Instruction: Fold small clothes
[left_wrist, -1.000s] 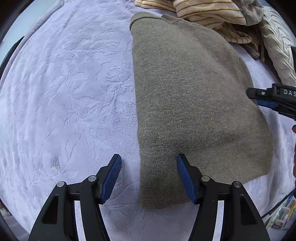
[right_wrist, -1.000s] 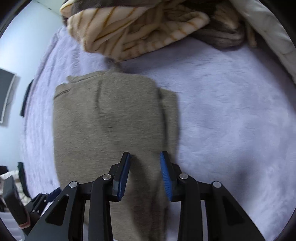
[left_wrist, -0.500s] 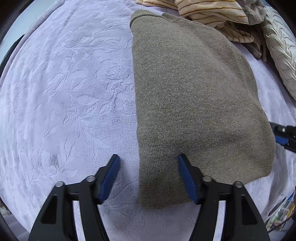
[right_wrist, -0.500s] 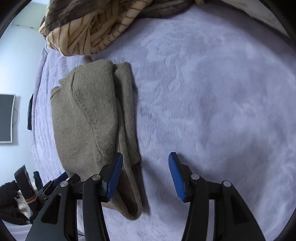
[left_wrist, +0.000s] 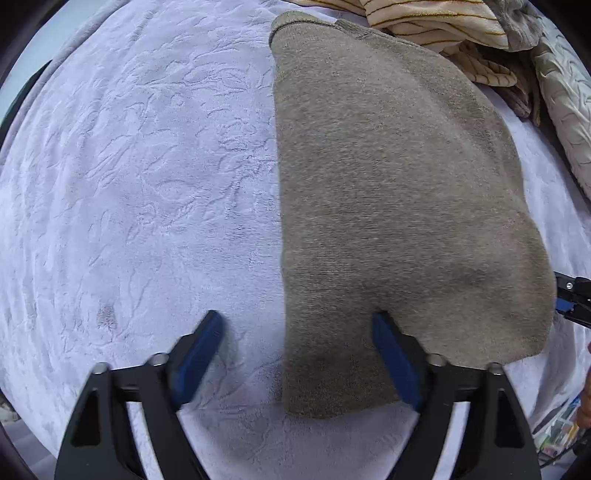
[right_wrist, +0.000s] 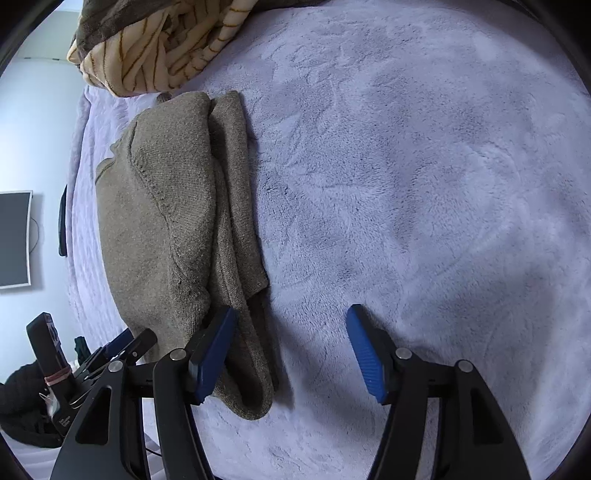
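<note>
We see a bed under a pale lilac embossed blanket (left_wrist: 147, 184); a monitor (right_wrist: 14, 240) hangs on the wall; the olive knit sweater (left_wrist: 388, 203) lies folded flat on the blanket; our left gripper (left_wrist: 295, 350) and right gripper (right_wrist: 291, 350) have just been opening, fingers spread, gripping nothing.

Right gripper (right_wrist: 291, 350) jaws, just opening, hold nothing beside the folded sweater (right_wrist: 177, 236) (olive knit).

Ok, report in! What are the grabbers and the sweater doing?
Left gripper and right gripper open, jaws just widened, nothing gripped. Olive sweater folded flat on lavender blanket. Striped clothes pile beyond, not blocking.
</note>
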